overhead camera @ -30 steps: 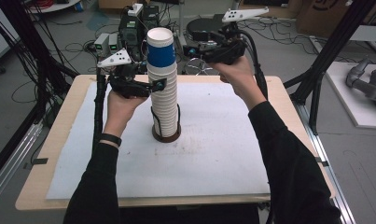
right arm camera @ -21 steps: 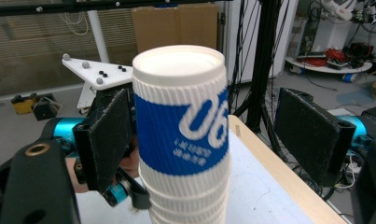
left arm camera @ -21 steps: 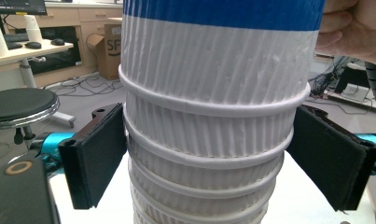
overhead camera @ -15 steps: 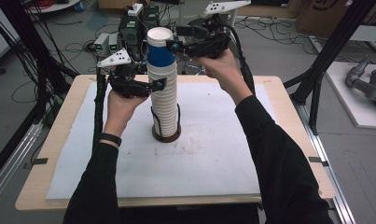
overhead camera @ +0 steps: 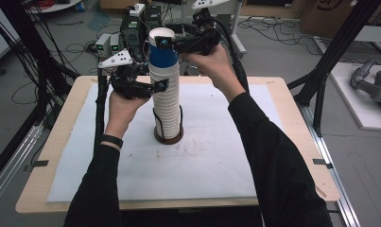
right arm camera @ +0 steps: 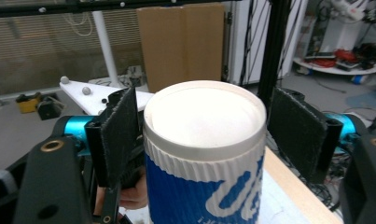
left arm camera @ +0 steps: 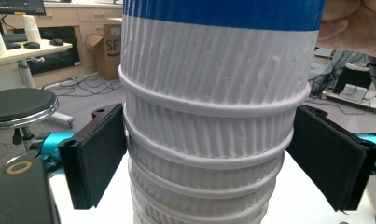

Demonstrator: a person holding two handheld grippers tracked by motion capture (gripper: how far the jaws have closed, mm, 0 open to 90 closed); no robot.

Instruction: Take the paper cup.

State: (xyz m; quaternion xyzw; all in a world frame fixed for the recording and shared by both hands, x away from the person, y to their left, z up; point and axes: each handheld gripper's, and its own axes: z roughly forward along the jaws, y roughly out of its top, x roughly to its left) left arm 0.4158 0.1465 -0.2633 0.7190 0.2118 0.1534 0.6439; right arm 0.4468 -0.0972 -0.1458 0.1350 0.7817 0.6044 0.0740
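Table, wooden top under a white mat; both sleeved forearms enter from the near edge, broad bare mat on either side of them.

Stack of white ribbed paper cups, inverted and nested, upright at the mat's centre, foot seated in a dark brown round base. Rolled rims show as rings down the column in the left gripper view.

Left gripper, about mid-height on the stack: jaws astride the white cups, one pad touching the ribbed wall, the other right at the rim edge with contact unclear.

Blue printed cup, topmost item, inverted, its white bottom facing up; the right gripper view shows white lettering on the blue wall.

Right gripper, at the blue cup's top: its jaws have just been closing with the cup between them; one pad lies against the wall, the other stands a little clear.

Mat edges well apart from the stack all round. Beyond the far table edge: cables, electronics boxes, black frame posts. Interior of every cup hidden; lettering cut off by the frame.
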